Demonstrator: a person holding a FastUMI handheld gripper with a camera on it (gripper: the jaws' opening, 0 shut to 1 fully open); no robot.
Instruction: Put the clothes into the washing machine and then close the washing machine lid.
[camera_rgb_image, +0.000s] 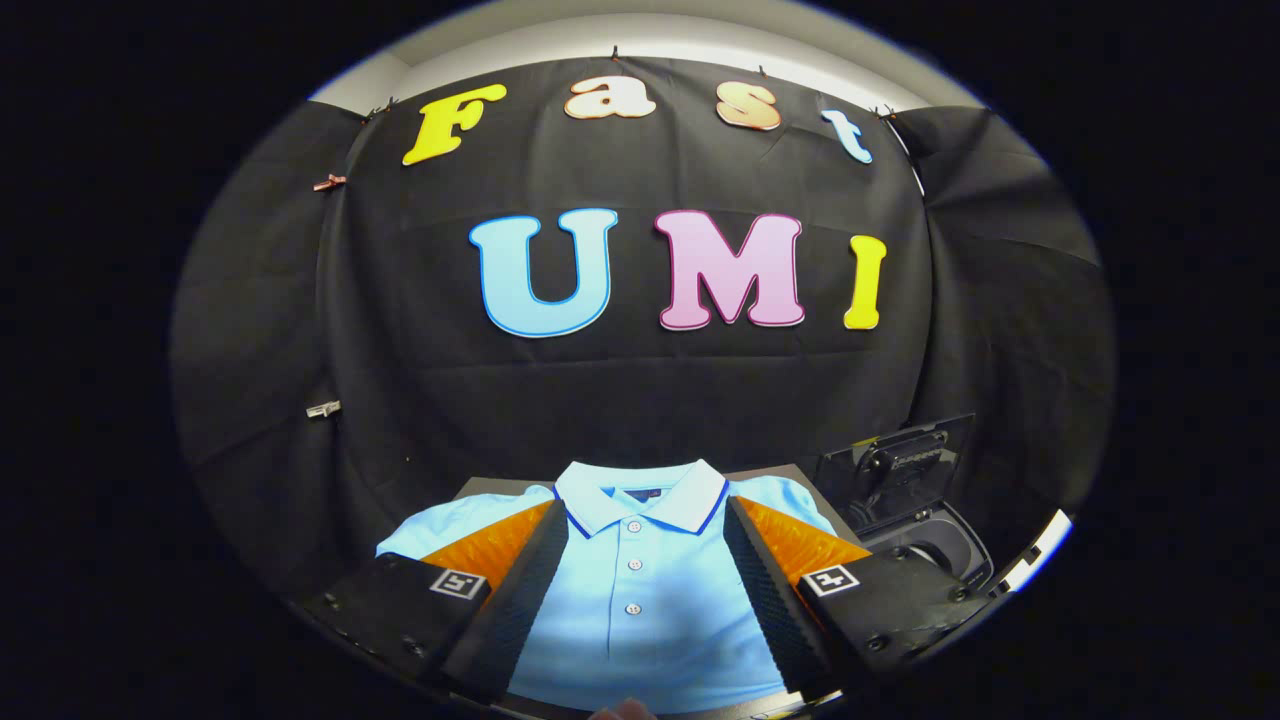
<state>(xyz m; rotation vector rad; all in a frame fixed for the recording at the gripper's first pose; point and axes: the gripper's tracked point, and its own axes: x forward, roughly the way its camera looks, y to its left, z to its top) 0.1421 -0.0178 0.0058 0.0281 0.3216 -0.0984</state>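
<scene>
smooth cloth polo shirt (640, 610); ribbed tongs (645, 530)

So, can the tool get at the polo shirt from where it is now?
Probably yes. The tool is open, its fingers spread to either side of the light blue polo shirt, which lies flat on the table with nothing over it.

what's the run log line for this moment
stage: pre-grasp | tool: open, fingers either side of shirt placket | shirt: flat on table, untouched | washer: right of shirt, lid open
</scene>
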